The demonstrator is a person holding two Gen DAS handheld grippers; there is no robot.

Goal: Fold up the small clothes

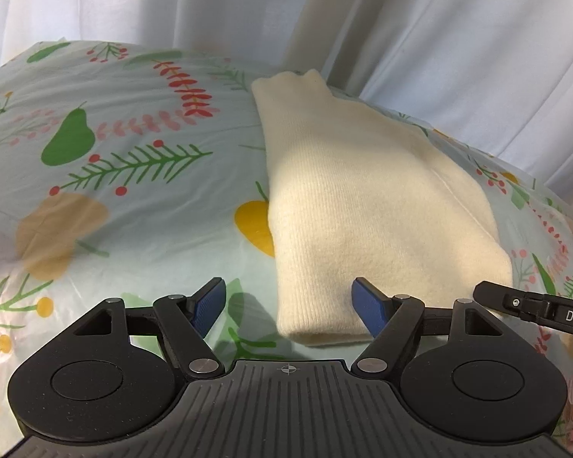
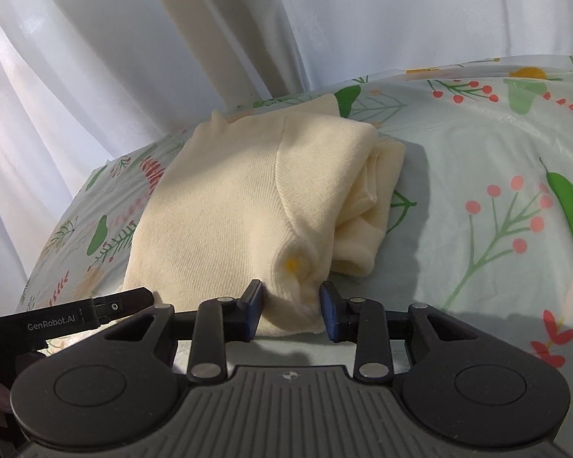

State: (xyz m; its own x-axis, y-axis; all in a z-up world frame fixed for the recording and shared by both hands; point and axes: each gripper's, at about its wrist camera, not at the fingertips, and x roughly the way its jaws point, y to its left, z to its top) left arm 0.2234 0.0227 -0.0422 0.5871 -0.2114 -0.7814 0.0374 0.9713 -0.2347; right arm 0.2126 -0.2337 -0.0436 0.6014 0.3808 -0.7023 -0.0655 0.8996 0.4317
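Lying folded, cream sweater, near edge between spread left hand-held gripper fingers.

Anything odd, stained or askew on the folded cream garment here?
One small thing: the cream garment has a yellow spot near the corner between the right claw fingers, possibly a stain or a mark. The inner layers stick out unevenly on its right side.

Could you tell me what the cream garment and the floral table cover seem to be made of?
Cream garment: soft knit, probably cotton or wool blend; fine ribbing shows, matte and slightly fuzzy. Floral table cover: likely thin plastic or coated sheet; printed, faintly glossy, with sharp creases and a translucent look.
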